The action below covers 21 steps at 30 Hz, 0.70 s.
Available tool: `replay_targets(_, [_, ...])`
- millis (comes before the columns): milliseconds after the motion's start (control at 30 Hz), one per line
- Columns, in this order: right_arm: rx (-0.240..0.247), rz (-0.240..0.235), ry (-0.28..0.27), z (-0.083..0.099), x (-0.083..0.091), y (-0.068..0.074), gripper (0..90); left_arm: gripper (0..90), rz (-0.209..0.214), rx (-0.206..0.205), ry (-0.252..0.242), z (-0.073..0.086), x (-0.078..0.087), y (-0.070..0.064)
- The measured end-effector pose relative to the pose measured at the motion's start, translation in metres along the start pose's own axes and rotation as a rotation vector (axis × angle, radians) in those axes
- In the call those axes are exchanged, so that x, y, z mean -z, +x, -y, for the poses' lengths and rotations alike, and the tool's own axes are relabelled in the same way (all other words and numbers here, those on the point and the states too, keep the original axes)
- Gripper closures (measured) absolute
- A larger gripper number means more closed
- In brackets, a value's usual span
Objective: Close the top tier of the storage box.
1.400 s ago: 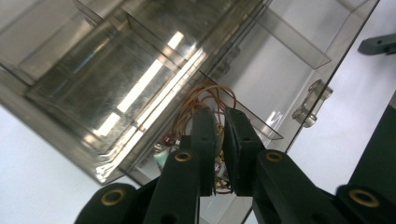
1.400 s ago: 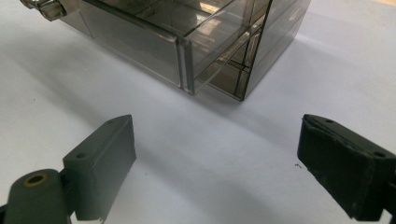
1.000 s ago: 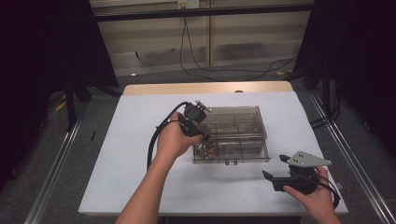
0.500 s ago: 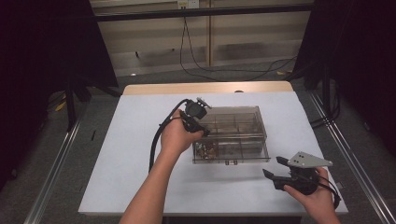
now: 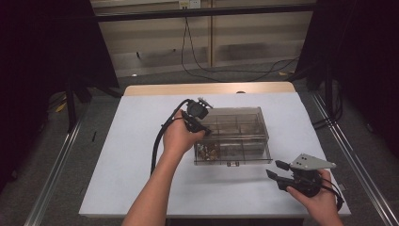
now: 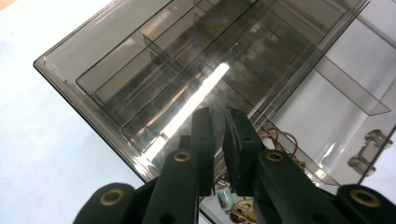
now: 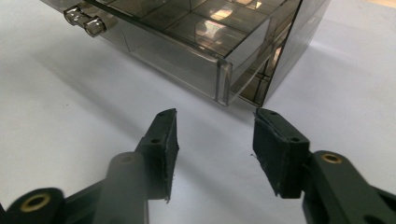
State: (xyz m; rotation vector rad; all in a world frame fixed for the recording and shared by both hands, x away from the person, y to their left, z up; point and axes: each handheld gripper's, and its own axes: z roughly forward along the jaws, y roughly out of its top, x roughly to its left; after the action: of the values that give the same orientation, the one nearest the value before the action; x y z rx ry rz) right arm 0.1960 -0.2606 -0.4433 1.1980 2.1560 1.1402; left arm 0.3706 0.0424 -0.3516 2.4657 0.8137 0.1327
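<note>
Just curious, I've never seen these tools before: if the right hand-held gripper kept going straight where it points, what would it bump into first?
Probably the clear plastic box, at its near corner; the bare table lies between.

Left gripper [image 5: 200, 123] has shifted slightly toward the far side of the clear drawer box [image 5: 244, 123], over its near-left corner; jaws nearly closed.

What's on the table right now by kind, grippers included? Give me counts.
Grippers: 2, left gripper over the box, right gripper at the near right
Clear compartment box: 1
Pile of small trinkets, pieces too small to count: 1
Total: 4
</note>
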Motion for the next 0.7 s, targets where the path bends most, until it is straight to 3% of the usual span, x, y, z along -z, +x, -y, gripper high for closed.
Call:
replay_targets(367, [0.024, -0.026, 0.0, -0.0008, 0.0001, 0.0028, 77.3, 83.8, -0.027, -0.002, -0.004, 0.001, -0.0057, 0.0001])
replay_targets(700, [0.027, -0.05, -0.008, -0.0053, -0.0024, 0.0087, 86.7, 86.1, -0.03, 0.001, 0.004, 0.0005, -0.0061, -0.0018])
